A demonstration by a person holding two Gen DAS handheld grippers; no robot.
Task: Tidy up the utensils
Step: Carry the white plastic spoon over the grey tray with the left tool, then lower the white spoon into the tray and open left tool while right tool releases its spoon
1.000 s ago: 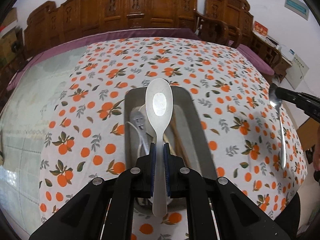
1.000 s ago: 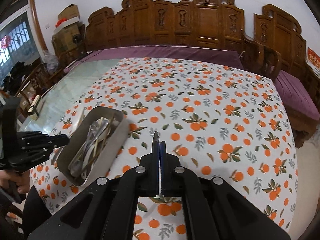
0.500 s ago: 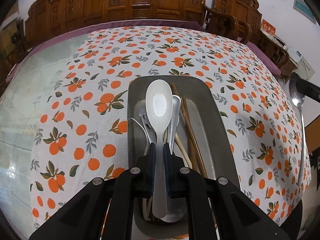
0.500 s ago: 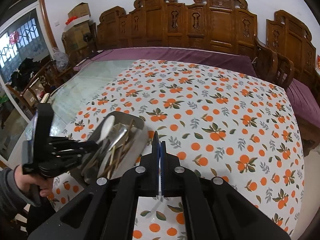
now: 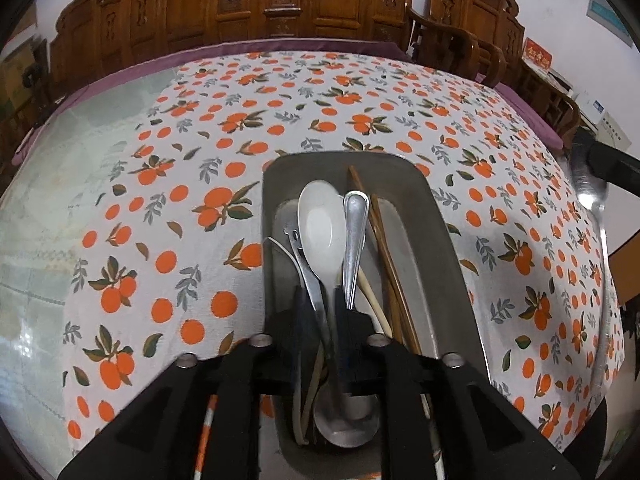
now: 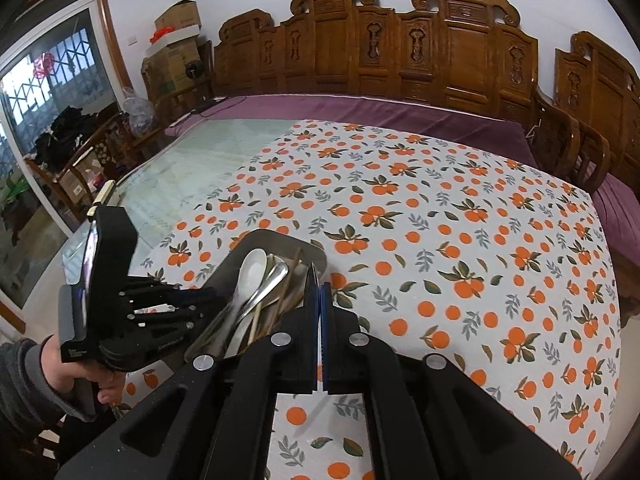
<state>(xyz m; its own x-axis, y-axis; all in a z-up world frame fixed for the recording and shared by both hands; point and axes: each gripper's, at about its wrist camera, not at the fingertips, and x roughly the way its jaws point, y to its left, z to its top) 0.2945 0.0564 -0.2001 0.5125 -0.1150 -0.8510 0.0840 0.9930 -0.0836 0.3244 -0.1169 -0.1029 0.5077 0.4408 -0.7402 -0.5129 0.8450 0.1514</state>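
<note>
A steel tray [image 5: 420, 184] on the orange-print cloth holds several utensils: a white spoon [image 5: 320, 224], a metal handle [image 5: 355, 232] and brown chopsticks [image 5: 380, 240]. My left gripper [image 5: 324, 300] hangs low over the tray's near end. Its jaws are opening, and the white spoon's handle lies loose between them on the other utensils. At the right edge of the left wrist view, my right gripper [image 5: 600, 160] is shut on a metal spoon [image 5: 582, 178] whose handle hangs down. In the right wrist view that gripper [image 6: 318, 280] is just right of the tray [image 6: 280, 236].
The cloth [image 6: 460, 240] covers the table's right part, and bare glass [image 6: 192, 160] lies to the left. Carved wooden chairs [image 6: 420, 48] and a purple bench cushion [image 6: 380, 108] line the far side. A hand in a grey sleeve [image 6: 24, 376] holds the left gripper.
The left gripper came down over the tray with the white spoon, then its jaws parted and the spoon settled among the utensils. The right gripper with its metal spoon moved closer to the tray.
</note>
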